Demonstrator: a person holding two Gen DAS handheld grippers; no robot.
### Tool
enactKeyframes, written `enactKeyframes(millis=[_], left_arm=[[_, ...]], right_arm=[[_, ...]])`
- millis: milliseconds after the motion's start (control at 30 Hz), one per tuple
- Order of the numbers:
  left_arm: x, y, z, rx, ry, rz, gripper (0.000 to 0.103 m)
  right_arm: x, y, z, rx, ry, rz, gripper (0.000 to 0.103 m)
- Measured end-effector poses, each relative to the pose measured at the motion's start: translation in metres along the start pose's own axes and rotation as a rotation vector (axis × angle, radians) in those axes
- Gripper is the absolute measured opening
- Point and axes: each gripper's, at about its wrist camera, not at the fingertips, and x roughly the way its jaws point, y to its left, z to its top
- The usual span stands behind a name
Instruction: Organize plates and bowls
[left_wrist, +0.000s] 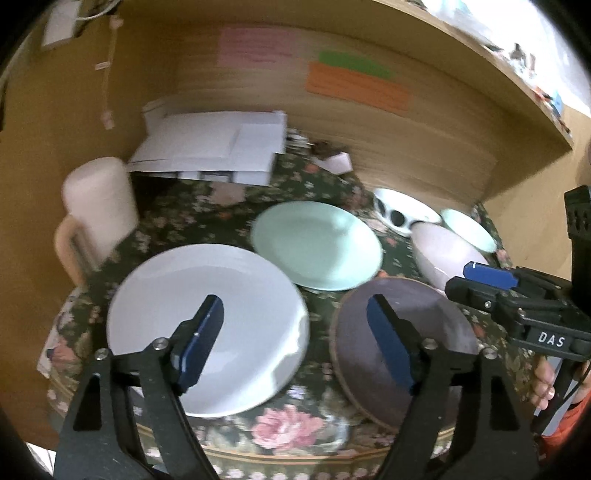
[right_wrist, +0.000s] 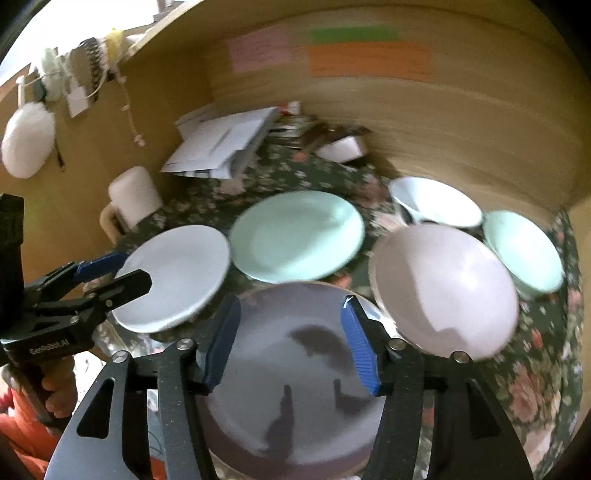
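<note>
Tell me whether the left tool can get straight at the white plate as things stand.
Probably yes. The left tool is open and empty above the white plate, which lies bare on the floral cloth. The mint plate only borders its far edge.

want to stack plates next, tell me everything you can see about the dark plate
The dark plate is round, flat and glossy, greyish purple with a thin brown rim, probably glazed ceramic. It lies level and empty on the floral tablecloth at the near edge, in front of the mint green plate, between the white plate and the pale bowl. The right gripper stands open above it, not gripping; shadows fall on its surface.
</note>
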Motion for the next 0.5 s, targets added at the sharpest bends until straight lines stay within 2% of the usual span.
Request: enactKeyframes(millis=[500], left_arm=[[0.003,0.088,-0.007,-0.133,0.022,0.143,0.082]], right_arm=[[0.069,0.053,0.026,-0.097,0.107,0.079,0.053]])
